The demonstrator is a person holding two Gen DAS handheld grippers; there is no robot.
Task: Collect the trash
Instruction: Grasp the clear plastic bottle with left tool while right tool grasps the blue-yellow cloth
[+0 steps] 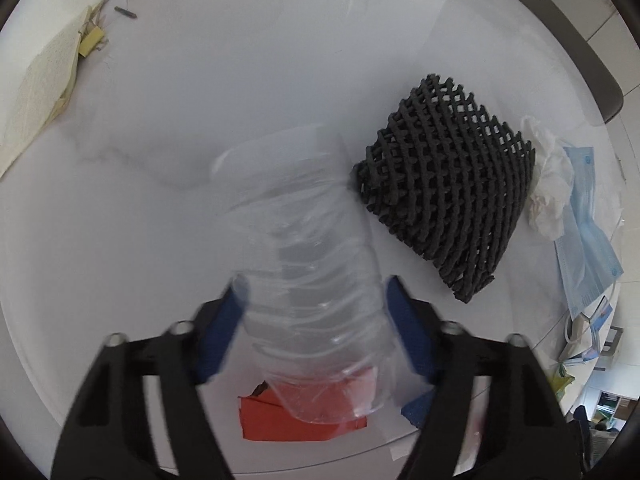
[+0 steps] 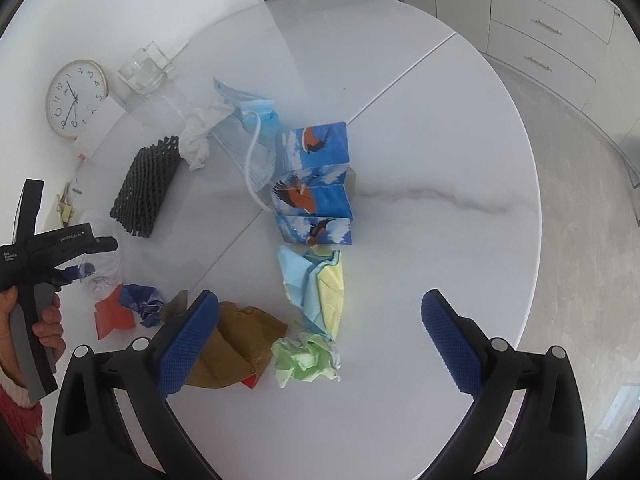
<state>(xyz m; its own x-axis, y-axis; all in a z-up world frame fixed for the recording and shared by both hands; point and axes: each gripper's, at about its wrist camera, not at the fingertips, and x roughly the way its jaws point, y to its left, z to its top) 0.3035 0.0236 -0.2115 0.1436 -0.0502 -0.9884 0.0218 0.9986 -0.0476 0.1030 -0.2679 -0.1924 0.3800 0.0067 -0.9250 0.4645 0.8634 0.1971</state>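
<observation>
Left wrist view: clear, thin, ribbed plastic bottle lying on white round table, between blue pads of left gripper. Pads at both sides of bottle, blurry, cannot tell if squeezing. Looks empty, very light, soft, easy to crush, slippery. Best held round ribbed middle, gently.

Right wrist view: right gripper wide apart, holding nothing, above crumpled green paper ball. Bottle far left beside left gripper

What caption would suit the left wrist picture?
Left hand-held gripper straddling a clear plastic bottle beside black foam netting on a white table.
</observation>
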